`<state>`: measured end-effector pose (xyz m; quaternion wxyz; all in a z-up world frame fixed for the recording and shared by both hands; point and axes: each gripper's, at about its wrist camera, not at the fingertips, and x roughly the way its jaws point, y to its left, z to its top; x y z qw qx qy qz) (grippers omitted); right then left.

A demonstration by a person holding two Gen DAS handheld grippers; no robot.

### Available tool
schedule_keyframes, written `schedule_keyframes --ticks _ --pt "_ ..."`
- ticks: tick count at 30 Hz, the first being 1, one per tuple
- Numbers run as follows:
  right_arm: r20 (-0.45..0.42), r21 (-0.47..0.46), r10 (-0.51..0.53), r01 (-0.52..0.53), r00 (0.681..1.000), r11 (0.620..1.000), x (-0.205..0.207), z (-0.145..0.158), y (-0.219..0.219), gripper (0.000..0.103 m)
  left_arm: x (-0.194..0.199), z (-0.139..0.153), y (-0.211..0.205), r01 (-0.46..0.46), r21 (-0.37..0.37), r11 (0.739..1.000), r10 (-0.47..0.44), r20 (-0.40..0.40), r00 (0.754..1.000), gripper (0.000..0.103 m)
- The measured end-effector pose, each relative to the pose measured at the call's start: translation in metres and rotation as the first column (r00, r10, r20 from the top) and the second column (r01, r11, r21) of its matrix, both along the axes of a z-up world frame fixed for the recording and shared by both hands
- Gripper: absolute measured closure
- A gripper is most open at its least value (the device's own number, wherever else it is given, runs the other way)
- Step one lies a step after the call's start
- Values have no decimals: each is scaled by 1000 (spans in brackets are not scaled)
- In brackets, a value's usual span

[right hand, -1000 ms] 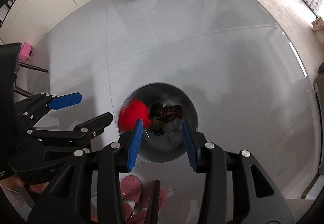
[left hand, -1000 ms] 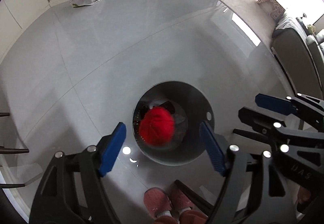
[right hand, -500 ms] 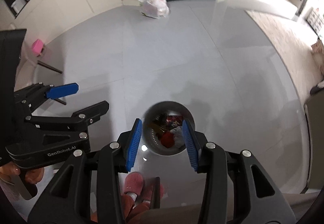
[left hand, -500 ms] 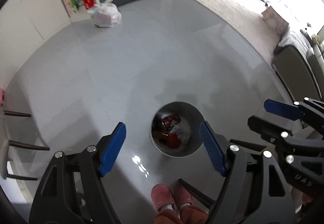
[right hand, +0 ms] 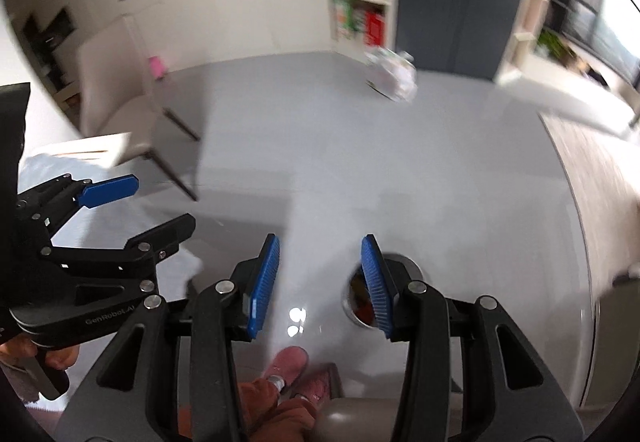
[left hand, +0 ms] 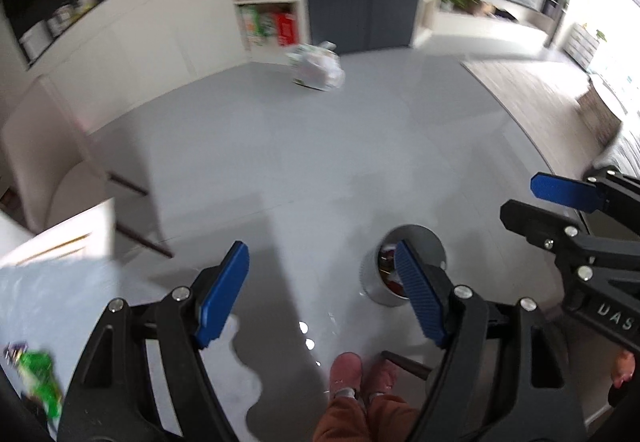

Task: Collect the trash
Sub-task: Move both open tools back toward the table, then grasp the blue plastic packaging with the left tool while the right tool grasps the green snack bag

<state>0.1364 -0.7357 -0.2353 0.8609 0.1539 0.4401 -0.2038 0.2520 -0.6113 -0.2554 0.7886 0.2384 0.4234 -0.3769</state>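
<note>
Now both grippers hang high over the floor and carry nothing. The left gripper (left hand: 322, 292) has its jaws wide apart, with only grey floor between them; the right gripper (right hand: 322, 282) is open more narrowly and is also empty, probably because each one is free for a next piece. The trash bin (left hand: 404, 268) stands on the floor behind the right jaw of each gripper, partly hidden, with red and dark rubbish inside. A green wrapper (left hand: 38, 382) lies on the white table (left hand: 60, 250), outside the left jaw of the left gripper; I judge it is a likely next pick. A tied plastic bag (left hand: 318, 67) sits far ahead of the jaws.
</note>
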Motion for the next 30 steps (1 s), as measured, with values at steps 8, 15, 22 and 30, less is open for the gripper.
schedule_keyframes --ticks 8,15,22,30 --pt "54 -29 310 -309 949 951 51 44 91 62 11 50 109 -293 -64 954 296 53 954 28" --pt "63 -47 550 -548 833 835 94 62 182 62 9 67 211 -529 -80 845 534 78 842 28" --pt "64 -50 691 -689 720 723 118 73 273 62 3 76 323 -669 -89 738 674 68 735 28" --pt "29 -43 756 -755 653 654 147 57 365 62 -2 66 401 -722 -76 688 726 40 687 28"
